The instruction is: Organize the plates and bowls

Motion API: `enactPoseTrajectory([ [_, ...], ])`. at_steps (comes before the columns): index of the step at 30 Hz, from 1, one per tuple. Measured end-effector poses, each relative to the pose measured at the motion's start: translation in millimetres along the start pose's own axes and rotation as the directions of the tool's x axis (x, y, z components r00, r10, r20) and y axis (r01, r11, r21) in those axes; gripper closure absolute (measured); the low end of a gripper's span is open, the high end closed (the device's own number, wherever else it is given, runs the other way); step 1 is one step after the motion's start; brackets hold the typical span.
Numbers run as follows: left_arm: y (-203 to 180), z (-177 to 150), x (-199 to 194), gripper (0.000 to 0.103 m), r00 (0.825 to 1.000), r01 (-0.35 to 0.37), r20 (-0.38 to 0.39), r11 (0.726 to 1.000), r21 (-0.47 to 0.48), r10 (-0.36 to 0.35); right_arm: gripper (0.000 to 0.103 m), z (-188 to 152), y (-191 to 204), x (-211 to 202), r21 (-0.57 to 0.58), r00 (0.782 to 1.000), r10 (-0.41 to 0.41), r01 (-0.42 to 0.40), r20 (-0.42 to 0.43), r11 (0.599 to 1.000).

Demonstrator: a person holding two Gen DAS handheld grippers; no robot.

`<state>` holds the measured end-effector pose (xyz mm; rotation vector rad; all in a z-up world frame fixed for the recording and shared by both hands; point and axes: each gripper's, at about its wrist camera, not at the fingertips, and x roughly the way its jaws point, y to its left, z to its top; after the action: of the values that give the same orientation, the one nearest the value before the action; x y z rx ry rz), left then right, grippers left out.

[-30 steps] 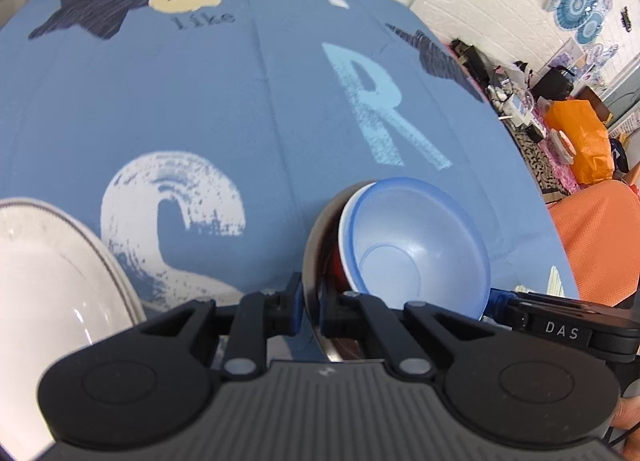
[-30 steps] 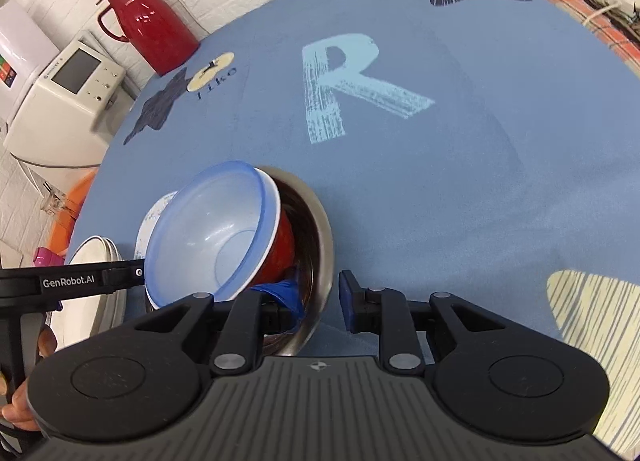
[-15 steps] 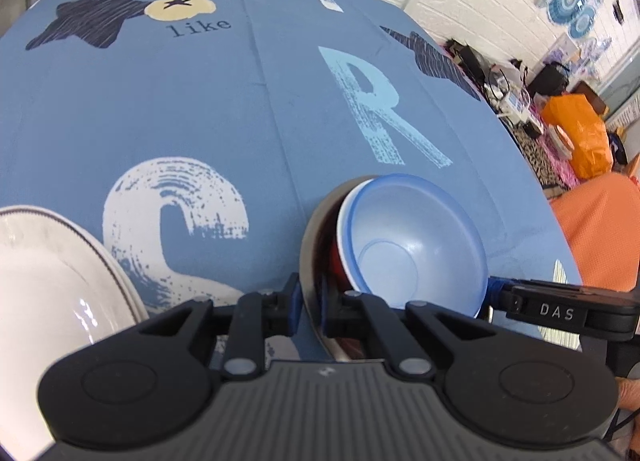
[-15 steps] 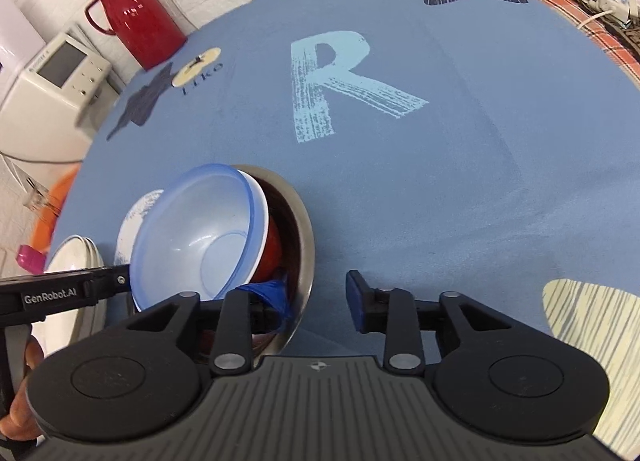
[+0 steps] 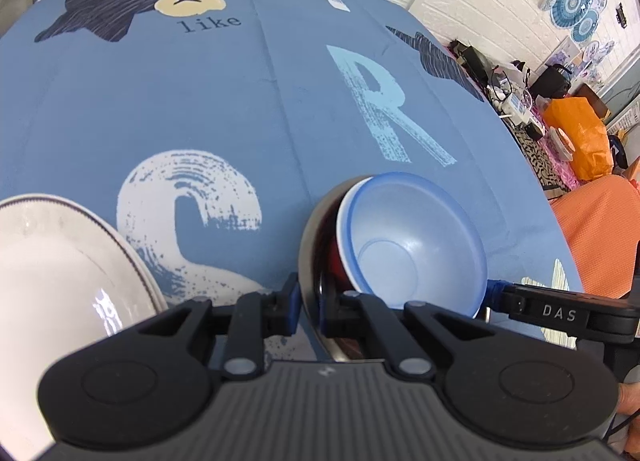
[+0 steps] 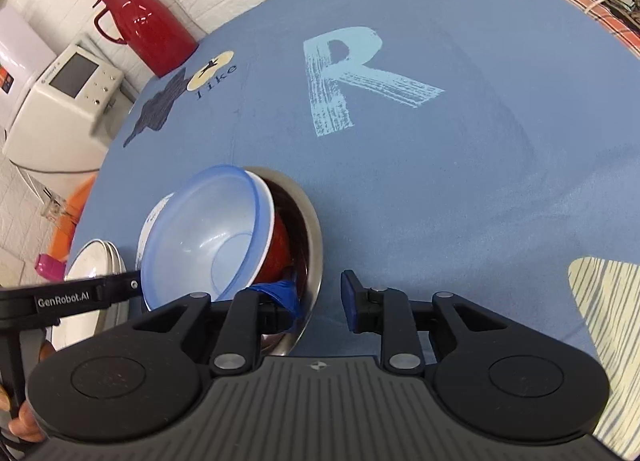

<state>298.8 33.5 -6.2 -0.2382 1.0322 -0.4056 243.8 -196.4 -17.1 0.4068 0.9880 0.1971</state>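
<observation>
Three bowls are nested on the blue tablecloth (image 5: pixel 240 101): a steel bowl (image 5: pixel 310 229) holds a red bowl (image 5: pixel 334 257), and a pale blue bowl (image 5: pixel 412 245) leans tilted on top. My left gripper (image 5: pixel 308 303) is shut on the steel bowl's near rim. In the right wrist view the steel bowl (image 6: pixel 314 237), red bowl (image 6: pixel 278 249) and pale blue bowl (image 6: pixel 208 237) sit low and left. My right gripper (image 6: pixel 318 301) stands open astride the steel rim, one finger inside and one outside. Stacked white plates (image 5: pixel 60 281) lie left of the bowls.
A red thermos (image 6: pixel 148 37) and a white appliance (image 6: pixel 64 97) stand past the table's far left edge. Orange fabric (image 5: pixel 600 229) and clutter lie off the right edge. Bare cloth with a printed R (image 6: pixel 352 77) stretches beyond the bowls.
The right gripper's fingers have spread a little wider around the steel rim. The left gripper keeps its hold and the bowl stack has barely shifted.
</observation>
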Motion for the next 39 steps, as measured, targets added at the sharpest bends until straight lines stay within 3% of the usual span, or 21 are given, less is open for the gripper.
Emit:
enactPoseTrajectory([
  [7,-6.6,-1.7,0.3,0.103,0.999,-0.033,0.015,0.999,0.033,0.033,0.083,3.9,4.0,1.1,-0.017,0.999,-0.042,0.041,-0.025,0.999],
  [9,-7.0,-1.7,-0.3,0.103,0.999,-0.038,0.016,0.999,0.021,0.038,0.096,-0.3,4.8,-0.9,-0.020,1.000,-0.018,0.018,0.005,1.000],
  [12,-4.2,0.4,-3.0,0.103,0.999,-0.035,0.013,0.999,0.005,0.035,0.103,-2.4,6.8,-7.6,-0.008,0.999,0.030,-0.030,0.031,1.000],
  [19,-4.2,-1.6,-11.6,0.103,0.999,-0.033,0.035,0.999,0.027,0.032,0.100,-1.4,16.0,-1.1,-0.031,1.000,0.002,-0.002,-0.001,1.000],
  [25,3.9,-1.0,-21.2,0.103,0.996,-0.070,0.061,0.997,0.021,0.069,0.101,-6.6,23.1,0.0,0.003,0.998,0.058,-0.058,0.010,0.998],
  [32,12.9,7.6,-41.6,0.103,0.993,-0.075,0.096,0.997,-0.005,0.075,0.101,7.8,44.7,-2.3,-0.020,0.997,0.070,-0.070,0.034,0.997],
  [39,29.2,11.7,-94.9,0.103,0.975,-0.131,0.176,0.991,-0.032,0.135,0.101,21.5,93.0,-7.7,-0.102,0.993,0.119,-0.115,0.027,0.988],
])
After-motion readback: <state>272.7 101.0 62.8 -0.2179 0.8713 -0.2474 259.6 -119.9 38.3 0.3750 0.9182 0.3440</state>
